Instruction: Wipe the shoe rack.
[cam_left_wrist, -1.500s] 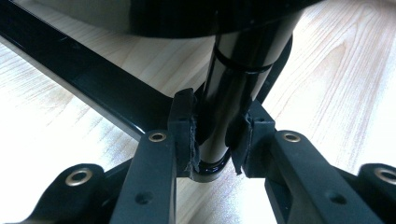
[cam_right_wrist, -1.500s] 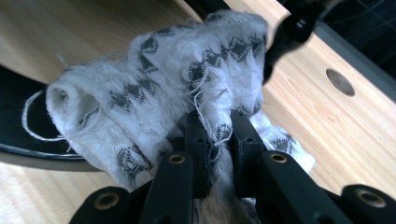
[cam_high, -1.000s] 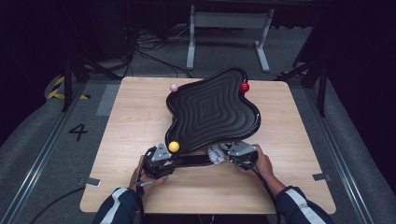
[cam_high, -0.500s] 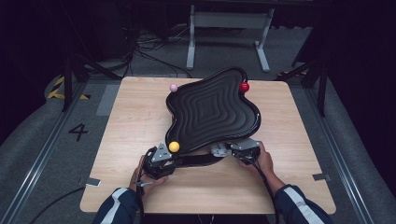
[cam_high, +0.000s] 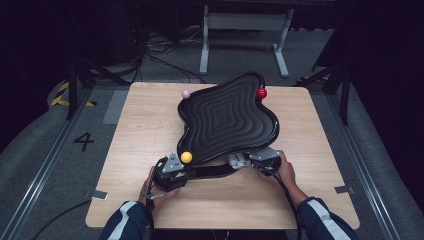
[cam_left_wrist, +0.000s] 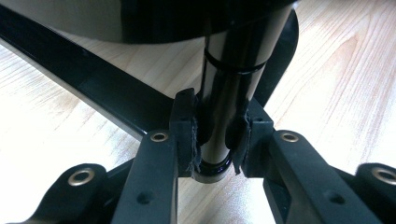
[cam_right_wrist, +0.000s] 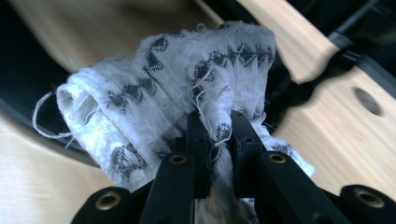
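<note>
Dark room, light wooden counter. Left hand-held gripper pinches the glossy black post under the wavy ridged black tray. Right hand-held gripper pinches a white patterned cloth at the tray's near edge. Tray likely stiff, slippery; cloth soft, limp.

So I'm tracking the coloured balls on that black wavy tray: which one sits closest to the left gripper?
The yellow ball, at the near corner of the tray, right beside the left gripper. The pink ball and red ball sit at the far corners.
</note>
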